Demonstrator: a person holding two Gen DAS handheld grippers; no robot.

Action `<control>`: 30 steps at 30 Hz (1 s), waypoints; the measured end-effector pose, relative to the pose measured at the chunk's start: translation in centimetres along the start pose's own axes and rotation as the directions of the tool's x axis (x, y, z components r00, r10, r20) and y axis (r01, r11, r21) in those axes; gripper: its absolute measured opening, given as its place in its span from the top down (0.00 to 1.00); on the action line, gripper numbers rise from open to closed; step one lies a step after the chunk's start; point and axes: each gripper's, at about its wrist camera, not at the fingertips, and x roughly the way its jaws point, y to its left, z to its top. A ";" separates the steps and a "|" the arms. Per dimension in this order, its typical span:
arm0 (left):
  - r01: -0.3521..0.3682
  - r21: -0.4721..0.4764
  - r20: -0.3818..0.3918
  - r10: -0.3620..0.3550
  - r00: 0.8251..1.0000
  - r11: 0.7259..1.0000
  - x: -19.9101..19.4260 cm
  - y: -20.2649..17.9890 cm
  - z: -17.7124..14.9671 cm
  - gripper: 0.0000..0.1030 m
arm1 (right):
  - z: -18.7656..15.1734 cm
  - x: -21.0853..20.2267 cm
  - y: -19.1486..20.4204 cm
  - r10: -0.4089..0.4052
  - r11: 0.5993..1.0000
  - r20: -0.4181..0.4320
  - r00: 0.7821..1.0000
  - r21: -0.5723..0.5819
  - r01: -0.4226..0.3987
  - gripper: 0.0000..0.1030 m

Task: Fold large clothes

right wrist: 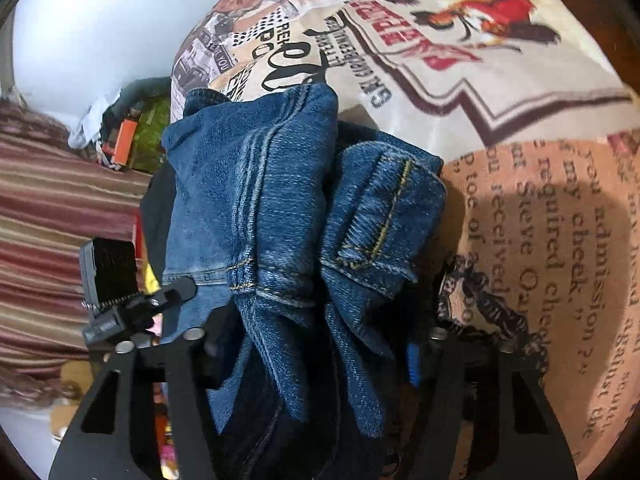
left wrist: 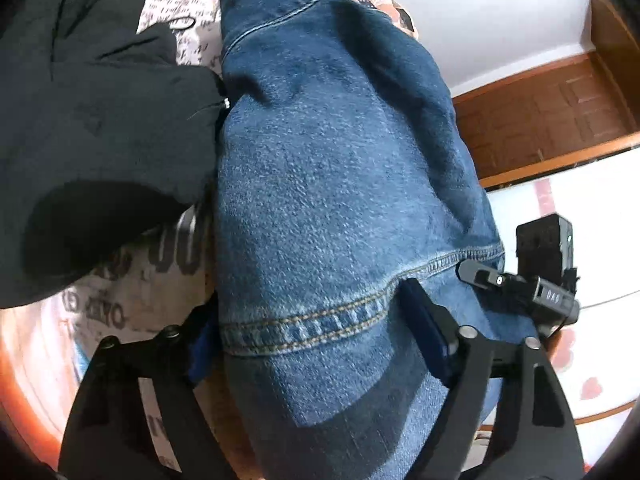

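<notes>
**Both grippers closing in on the jeans at the bed's edge**

I am working the pair of blue denim jeans (left wrist: 340,160) lying on the newsprint-patterned bedspread (right wrist: 500,80), and I am holding 1 end in each tool so the cloth can be carried over as a fold.

In the left wrist view, my left gripper (left wrist: 316,344) is straddling a hem with its double row of tan stitching. The jaws are standing fairly wide, with the hem between them; the blue pad at 3 o'clock is lying against the cloth, while the pad at 9 o'clock is mostly hidden behind the hem, so I cannot tell whether a real pinch is being made. The leg is running away toward 12 o'clock as a long, rounded, faded tube of coarse twill. A black soft garment (left wrist: 92,128) is lying beside it at 9 o'clock, touching its edge.

In the right wrist view, my right gripper (right wrist: 316,356) is sitting narrower around a thick bunch of denim, several seamed layers gathered into stiff pleats. I judge this a grip on the bunch, though the pads are largely buried. Stiff, heavy cloth like this should be holding its creases well but resisting a tight pinch.

At 9 o'clock beyond the bed, a striped maroon fabric (right wrist: 60,208) is hanging.
</notes>
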 end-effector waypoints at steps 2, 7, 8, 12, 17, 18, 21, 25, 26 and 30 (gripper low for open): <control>-0.019 0.027 0.013 0.019 1.000 0.999 -0.6 -1.0 -0.4 0.36 | -0.2 -0.4 0.0 0.003 1.000 -0.001 1.000 0.006 -0.003 0.61; -0.062 0.113 0.045 0.057 0.997 0.992 -2.9 -4.6 -1.8 0.58 | -0.9 -1.7 2.1 -0.029 0.999 0.011 1.000 -0.045 0.030 0.73; -0.070 0.128 0.056 0.064 0.996 0.989 -3.5 -5.3 -2.2 0.58 | -0.9 -2.0 2.5 -0.032 0.998 0.014 0.999 -0.057 0.033 0.73; -0.071 0.161 0.116 0.053 0.992 0.984 -6.9 -6.8 -2.9 0.60 | -1.2 -3.4 5.0 -0.019 0.995 0.042 0.999 -0.101 0.023 0.75; -0.078 0.204 0.243 0.027 0.970 0.976 -13.7 -7.9 -3.2 0.60 | -0.6 -4.8 9.3 0.018 0.985 0.099 0.995 -0.175 0.000 0.75; -0.081 0.208 0.262 0.024 0.965 0.975 -14.6 -8.2 -3.2 0.60 | -0.4 -5.1 10.8 0.027 0.979 0.115 0.993 -0.204 -0.003 0.75; -0.089 0.217 0.342 0.010 0.940 0.972 -18.2 -8.7 -2.8 0.60 | -0.1 -5.6 13.8 0.067 0.966 0.142 0.988 -0.258 -0.028 0.75; -0.127 0.218 0.454 0.015 0.891 0.968 -23.8 -7.9 -3.3 0.60 | 0.9 -4.7 18.4 0.123 0.936 0.160 0.979 -0.346 -0.061 0.75; -0.141 0.217 0.474 0.022 0.880 0.966 -24.9 -7.7 -3.1 0.60 | 1.2 -4.1 20.0 0.137 0.925 0.164 0.977 -0.375 -0.067 0.75; -0.201 0.190 0.552 0.065 0.831 0.961 -28.6 -6.1 -2.4 0.60 | 2.4 -1.8 23.5 0.182 0.894 0.157 0.971 -0.437 -0.097 0.75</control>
